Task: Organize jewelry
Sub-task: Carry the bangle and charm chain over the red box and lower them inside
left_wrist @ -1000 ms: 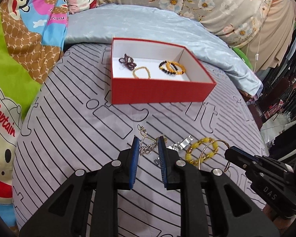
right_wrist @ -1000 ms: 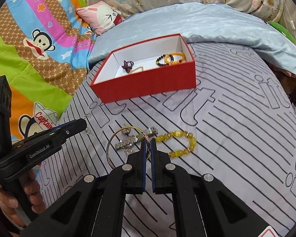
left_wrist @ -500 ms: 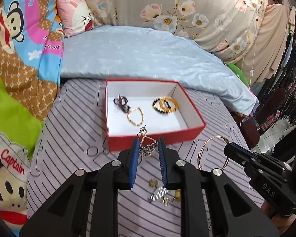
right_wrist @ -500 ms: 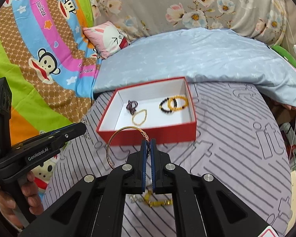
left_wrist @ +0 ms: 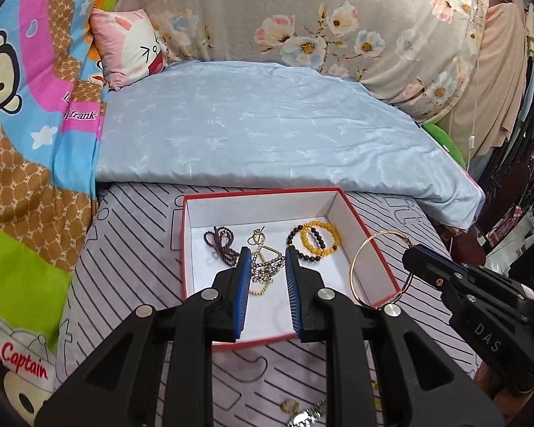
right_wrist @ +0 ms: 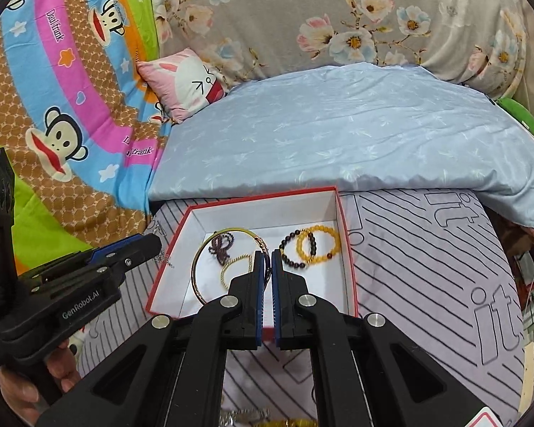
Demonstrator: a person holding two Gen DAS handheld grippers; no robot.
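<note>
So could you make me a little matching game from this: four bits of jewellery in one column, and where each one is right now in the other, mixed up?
Things:
1. gold bangle
2. silver chain
3. yellow bead bracelet
4. dark purple bead string

Places:
A. lying in the red box, overlapping a dark bead bracelet
B. pinched in the right gripper
C. lying in the box's left part
D. hanging between the left gripper fingers

Pairs: 1-B, 2-D, 3-A, 4-C
</note>
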